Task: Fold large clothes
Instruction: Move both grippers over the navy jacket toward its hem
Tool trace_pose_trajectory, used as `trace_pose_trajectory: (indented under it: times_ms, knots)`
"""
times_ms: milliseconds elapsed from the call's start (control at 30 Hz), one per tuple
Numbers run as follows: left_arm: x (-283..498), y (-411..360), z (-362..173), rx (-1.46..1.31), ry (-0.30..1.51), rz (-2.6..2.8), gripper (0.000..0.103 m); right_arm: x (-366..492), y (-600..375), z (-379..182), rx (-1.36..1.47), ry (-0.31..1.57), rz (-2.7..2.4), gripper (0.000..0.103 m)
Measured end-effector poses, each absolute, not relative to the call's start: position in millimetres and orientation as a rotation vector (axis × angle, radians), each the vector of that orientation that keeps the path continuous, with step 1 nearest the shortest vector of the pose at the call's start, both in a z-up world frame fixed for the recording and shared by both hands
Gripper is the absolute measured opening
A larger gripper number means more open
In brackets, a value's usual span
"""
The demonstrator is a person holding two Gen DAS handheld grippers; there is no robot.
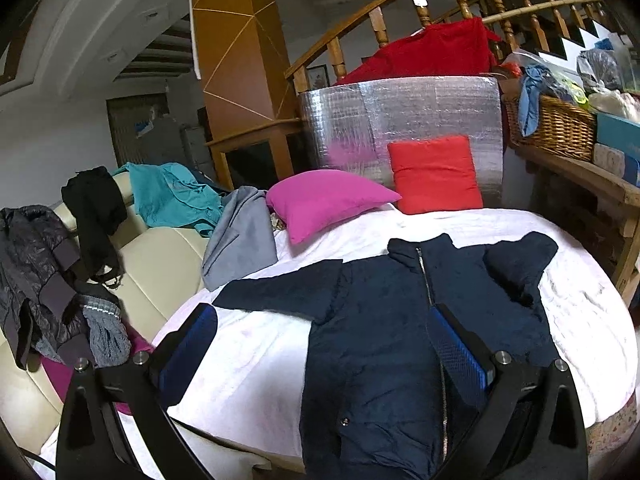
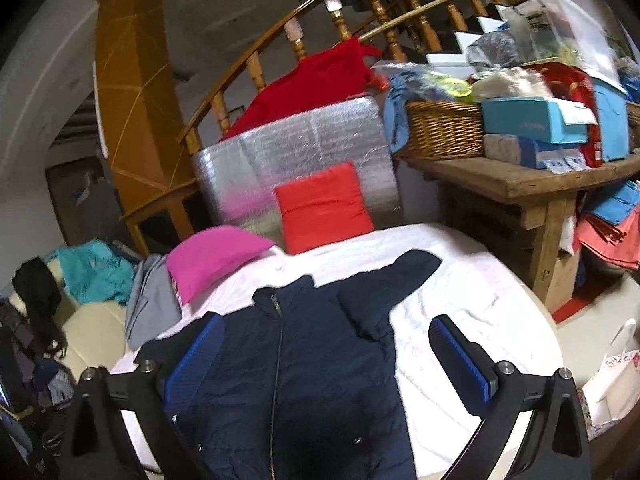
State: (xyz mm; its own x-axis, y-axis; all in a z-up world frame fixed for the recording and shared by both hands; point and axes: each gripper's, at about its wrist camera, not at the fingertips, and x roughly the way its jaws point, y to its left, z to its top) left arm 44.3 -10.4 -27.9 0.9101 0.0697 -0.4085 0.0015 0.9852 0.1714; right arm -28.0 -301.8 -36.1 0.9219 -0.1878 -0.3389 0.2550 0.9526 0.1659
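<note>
A dark navy zip-up jacket (image 1: 384, 320) lies flat and front-up on the white bed cover (image 1: 248, 352), collar toward the pillows. One sleeve stretches out to the left, the other is bent up at the right. My left gripper (image 1: 320, 320) hovers open above the jacket's left side, with nothing between its blue pads (image 1: 456, 348). In the right wrist view the same jacket (image 2: 296, 364) fills the lower middle. My right gripper (image 2: 326, 338) is open over its right half, holding nothing.
A magenta pillow (image 1: 324, 200) and a red cushion (image 1: 436, 172) lie at the head of the bed. Grey cloth (image 1: 240, 236) and teal cloth (image 1: 172, 196) drape over a cream sofa (image 1: 156, 272) on the left. A cluttered wooden table (image 2: 532, 184) with a wicker basket (image 2: 444, 128) stands on the right.
</note>
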Motion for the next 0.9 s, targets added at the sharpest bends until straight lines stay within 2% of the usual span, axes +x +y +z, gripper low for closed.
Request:
trace_pose_trajectory:
  times_ms: [167,267,467,900]
  knots:
    - [46.7,4.3,-29.3,0.138,0.438,0.048,0.103,-8.4,-269.4,-55.5,0.172,0.392,-0.2,0.103]
    - [47.6,9.5,-35.0,0.128,0.462,0.048,0.103,-5.8,-261.3,-72.8,0.156,0.501,-0.199,0.103]
    - [47.7,10.9,-52.8,0.132,0.53,0.037,0.103,-2.3,-248.8,-96.4,0.235,0.631,-0.174,0.103]
    - [38.4,3.7,-73.0,0.149,0.602,0.014,0.103,-6.3,-248.1,-112.1,0.223,0.651,-0.179,0.103]
